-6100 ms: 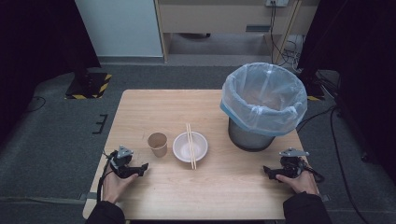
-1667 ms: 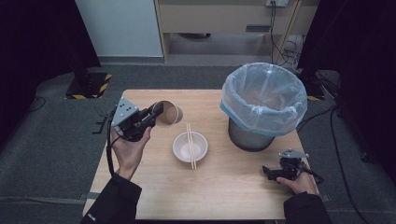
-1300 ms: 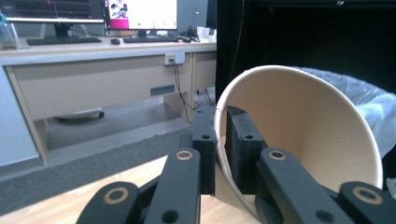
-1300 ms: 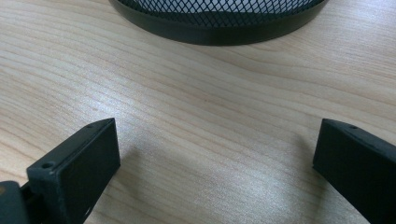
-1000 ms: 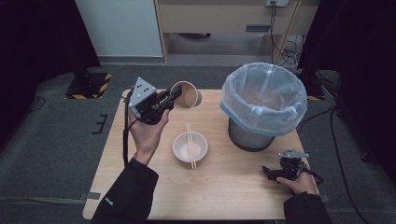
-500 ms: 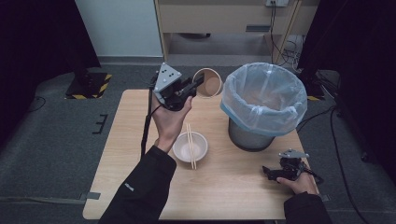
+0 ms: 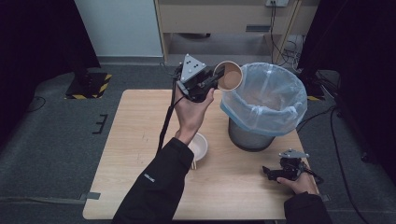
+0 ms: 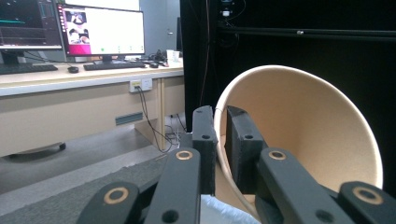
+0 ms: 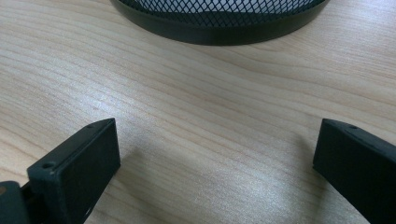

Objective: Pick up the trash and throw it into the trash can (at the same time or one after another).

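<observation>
Light wood table [image 7: 140, 154] on grey carpet; black curtains at both sides, a pale wall panel and wood cabinet at the back. Black-yellow striped plate [image 7: 88, 84] on the floor, left of the table. In the left gripper view: a desk with monitors [image 8: 100, 30] and keyboards, cables hanging below it.

On the table: mesh bin [image 7: 254, 135] with a blue bag [image 7: 266, 100], right of centre. White bowl [image 7: 200, 147] just left of the bin, partly hidden by the sleeve; chopsticks under the sleeve, barely visible.

Left gripper [image 7: 214, 81] raised above the table's far edge, beside the bin's left rim. Jaws nearly together, pinching the wall of a paper cup [image 7: 229, 76]: one jaw outside, one inside, seen close in the left gripper view [image 8: 217, 149]. Cup [image 8: 303, 140] tipped on its side, mouth facing the camera, right at the bag's rim, off the table.

Right gripper [image 7: 273, 171] low at the table's near right corner, in the right hand [image 7: 301, 182]. Jaws spread wide, nothing between them, bare wood under them; right gripper view [image 9: 215, 154] shows the bin's base [image 9: 219, 23] just ahead.
</observation>
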`<state>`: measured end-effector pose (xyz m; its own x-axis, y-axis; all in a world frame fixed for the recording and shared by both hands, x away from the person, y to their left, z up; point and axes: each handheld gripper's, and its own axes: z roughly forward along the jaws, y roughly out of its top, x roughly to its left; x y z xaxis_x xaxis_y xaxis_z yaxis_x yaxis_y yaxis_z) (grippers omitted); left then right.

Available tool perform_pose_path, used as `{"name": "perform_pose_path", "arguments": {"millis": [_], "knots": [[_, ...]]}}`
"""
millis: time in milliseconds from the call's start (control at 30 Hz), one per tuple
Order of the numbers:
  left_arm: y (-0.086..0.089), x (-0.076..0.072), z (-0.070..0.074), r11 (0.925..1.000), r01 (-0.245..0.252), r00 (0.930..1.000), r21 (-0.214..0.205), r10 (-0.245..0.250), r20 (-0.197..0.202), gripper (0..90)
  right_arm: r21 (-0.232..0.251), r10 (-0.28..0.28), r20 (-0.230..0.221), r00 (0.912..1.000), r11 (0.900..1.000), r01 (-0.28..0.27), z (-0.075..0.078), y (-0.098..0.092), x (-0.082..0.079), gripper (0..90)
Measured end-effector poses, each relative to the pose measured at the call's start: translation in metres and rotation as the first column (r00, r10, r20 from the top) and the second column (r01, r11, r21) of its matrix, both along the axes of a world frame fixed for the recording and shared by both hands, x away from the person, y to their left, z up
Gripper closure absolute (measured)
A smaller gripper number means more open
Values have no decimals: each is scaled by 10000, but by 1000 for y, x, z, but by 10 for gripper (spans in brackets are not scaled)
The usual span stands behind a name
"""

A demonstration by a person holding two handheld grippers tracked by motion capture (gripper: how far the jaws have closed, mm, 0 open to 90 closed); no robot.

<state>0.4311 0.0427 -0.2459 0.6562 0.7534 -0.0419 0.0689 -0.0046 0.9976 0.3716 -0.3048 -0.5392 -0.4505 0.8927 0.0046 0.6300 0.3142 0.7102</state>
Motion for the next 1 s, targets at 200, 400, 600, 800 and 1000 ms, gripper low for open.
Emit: {"name": "perform_pose_path", "arguments": {"millis": [200, 400, 600, 800, 1000], "knots": [[-21, 9, 0, 9996, 99, 9999, 266, -98, -47, 822, 7, -4, -8, 10000, 10000, 4, 0, 0, 0, 8], [-40, 16, -3, 9988, 232, 9996, 424, -226, -144, 821, -1, 26, -24, 10000, 10000, -26, 0, 0, 0, 8], [-60, 25, -6, 9967, 265, 9995, 767, -250, -202, 821, -5, 31, -22, 10000, 10000, -31, 0, 0, 0, 8], [-76, 36, -14, 9944, 323, 9984, 1009, -274, -493, 821, -5, 31, -22, 10000, 10000, -31, 0, 0, 0, 8], [-85, 47, -22, 9934, 521, 9957, 1024, -439, -812, 819, -2, 31, -25, 10000, 10000, -31, 0, 0, 0, 8]]}}
